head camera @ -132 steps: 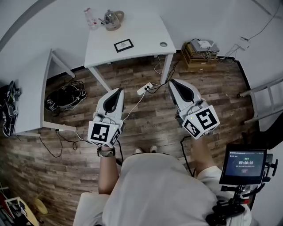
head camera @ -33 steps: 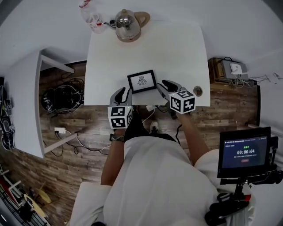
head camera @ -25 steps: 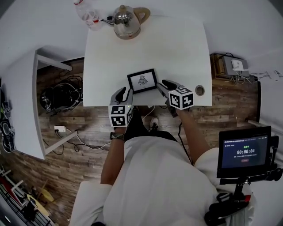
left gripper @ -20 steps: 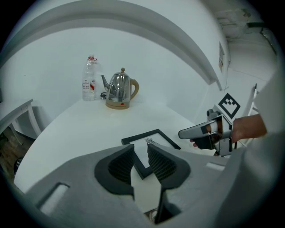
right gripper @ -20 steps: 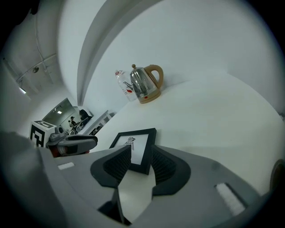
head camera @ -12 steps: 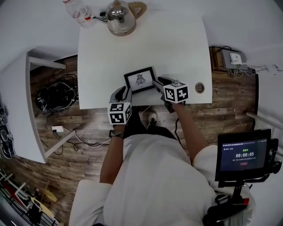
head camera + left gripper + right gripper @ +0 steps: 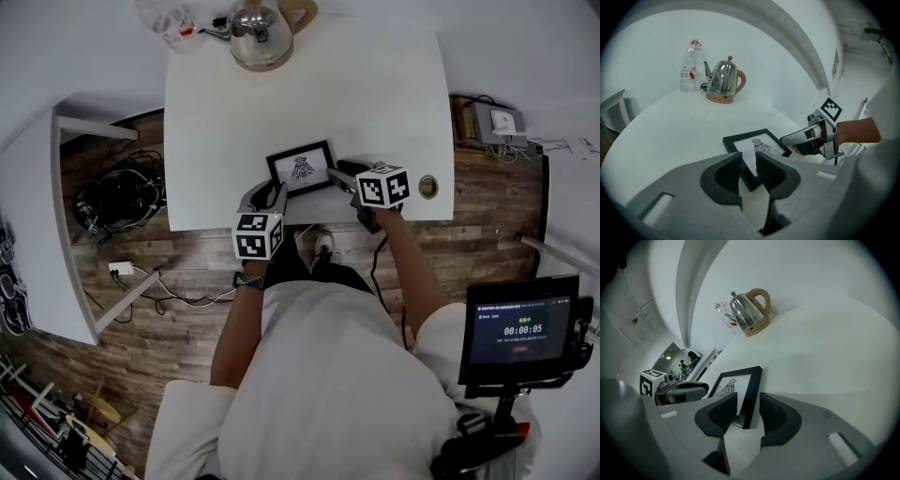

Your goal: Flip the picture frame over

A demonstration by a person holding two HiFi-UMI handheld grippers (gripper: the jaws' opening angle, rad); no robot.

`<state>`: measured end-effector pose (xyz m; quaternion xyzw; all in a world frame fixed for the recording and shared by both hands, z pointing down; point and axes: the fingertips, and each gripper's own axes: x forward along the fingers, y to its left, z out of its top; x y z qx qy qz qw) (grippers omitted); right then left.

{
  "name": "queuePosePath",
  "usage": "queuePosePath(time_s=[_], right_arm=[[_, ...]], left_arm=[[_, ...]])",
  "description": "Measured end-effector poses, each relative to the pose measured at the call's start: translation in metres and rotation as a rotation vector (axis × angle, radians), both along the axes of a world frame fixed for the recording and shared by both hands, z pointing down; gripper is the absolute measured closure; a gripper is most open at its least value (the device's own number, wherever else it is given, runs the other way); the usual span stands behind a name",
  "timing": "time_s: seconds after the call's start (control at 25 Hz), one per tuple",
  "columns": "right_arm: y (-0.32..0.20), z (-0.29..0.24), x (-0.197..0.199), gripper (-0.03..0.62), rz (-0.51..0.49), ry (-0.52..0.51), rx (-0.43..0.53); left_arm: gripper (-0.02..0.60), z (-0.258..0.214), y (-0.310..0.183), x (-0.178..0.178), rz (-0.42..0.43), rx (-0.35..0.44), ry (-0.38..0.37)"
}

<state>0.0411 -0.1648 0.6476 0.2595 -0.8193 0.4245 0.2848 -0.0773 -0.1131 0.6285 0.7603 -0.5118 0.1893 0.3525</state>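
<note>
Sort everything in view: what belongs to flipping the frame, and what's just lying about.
Job: picture frame; table it lies on; left claw, open; right claw, jaws just been opening, frame's edge between them.
Lying about: kettle; plastic bottle; timer screen.

Count on the counter (image 7: 375, 84): one picture frame (image 7: 300, 169), one electric kettle (image 7: 261, 33), one plastic bottle (image 7: 167, 21), one round cable hole (image 7: 427, 187). Tongs, two sets: left tongs (image 7: 273, 191) and right tongs (image 7: 335, 174). Off the counter: one second white table (image 7: 33, 216), one timer screen (image 7: 523, 328), one wristwatch (image 7: 247, 280).
</note>
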Motion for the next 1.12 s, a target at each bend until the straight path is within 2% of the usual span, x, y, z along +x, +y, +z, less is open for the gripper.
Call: queuePosePath(time_s=[0.24, 0.6, 0.8, 1.12], right_arm=[[0.011, 0.002, -0.008, 0.445, -0.063, 0.018, -0.017], [0.01, 0.002, -0.007, 0.453, -0.038, 0.002, -0.041], [0.01, 0.002, -0.007, 0.459, -0.04, 0.01, -0.038], [0.011, -0.002, -0.002, 0.436, 0.005, -0.036, -0.055]], left_arm=[[0.489, 0.007, 0.002, 0.0, -0.01, -0.033, -0.006], [0.489, 0.011, 0.001, -0.011, -0.073, -0.058, -0.055], [0.489, 0.016, 0.002, -0.01, -0.062, -0.091, -0.034], [0.508, 0.015, -0.001, -0.003, -0.054, -0.088, -0.011]])
